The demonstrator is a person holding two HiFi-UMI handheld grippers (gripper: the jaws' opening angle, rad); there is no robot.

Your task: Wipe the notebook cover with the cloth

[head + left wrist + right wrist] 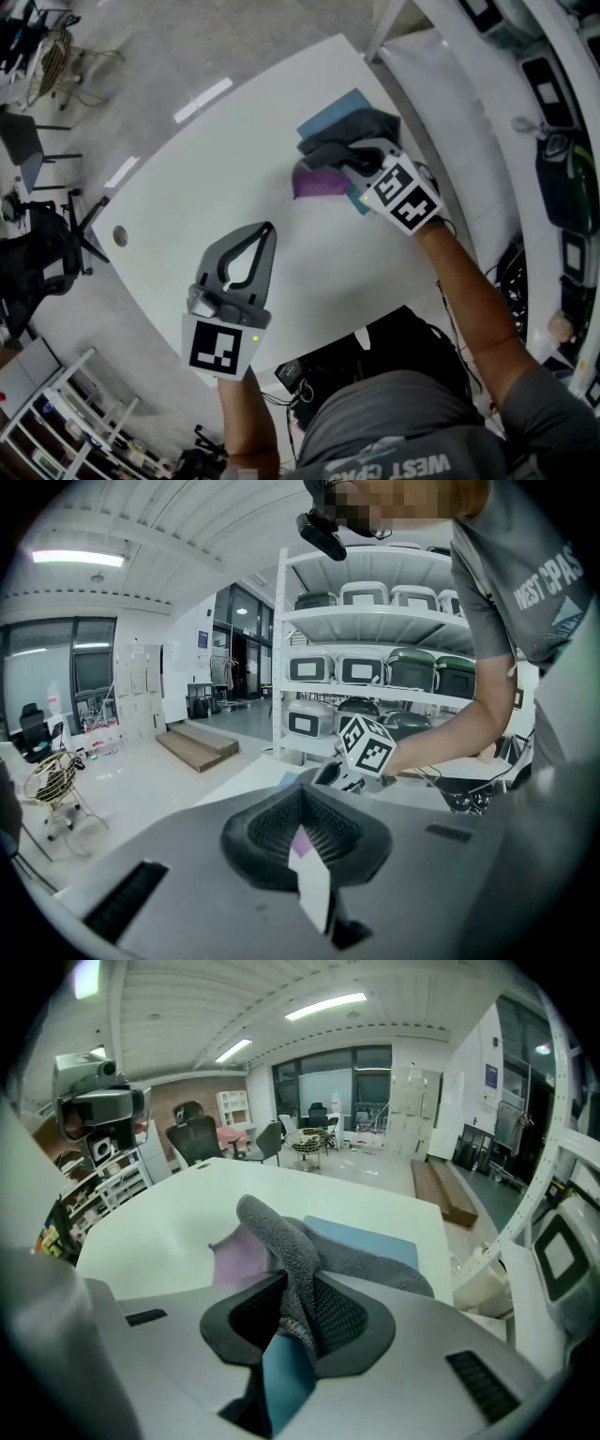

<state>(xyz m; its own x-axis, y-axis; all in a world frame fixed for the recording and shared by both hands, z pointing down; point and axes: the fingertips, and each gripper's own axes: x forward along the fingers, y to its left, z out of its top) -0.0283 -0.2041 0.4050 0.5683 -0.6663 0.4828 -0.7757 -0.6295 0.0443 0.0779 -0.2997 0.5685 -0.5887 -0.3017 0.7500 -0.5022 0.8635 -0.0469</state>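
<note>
Between the jaws of the right gripper [295, 1309]: a fold of grey cloth [279, 1230], pinched tight, probably for rubbing the blue notebook [364, 1239] lying under it, at the far right of the white table [216, 169]. Nearer, left gripper [269, 227] closed on nothing, kept aside.

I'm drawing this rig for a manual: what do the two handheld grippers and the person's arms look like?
The left gripper and right gripper share light grey bodies with dark, mesh-textured jaw pads. Each carries a white cube with black square markers; a green light glows by the left one. No cables show on them. The person wears a grey short-sleeved T-shirt with white lettering.
</note>
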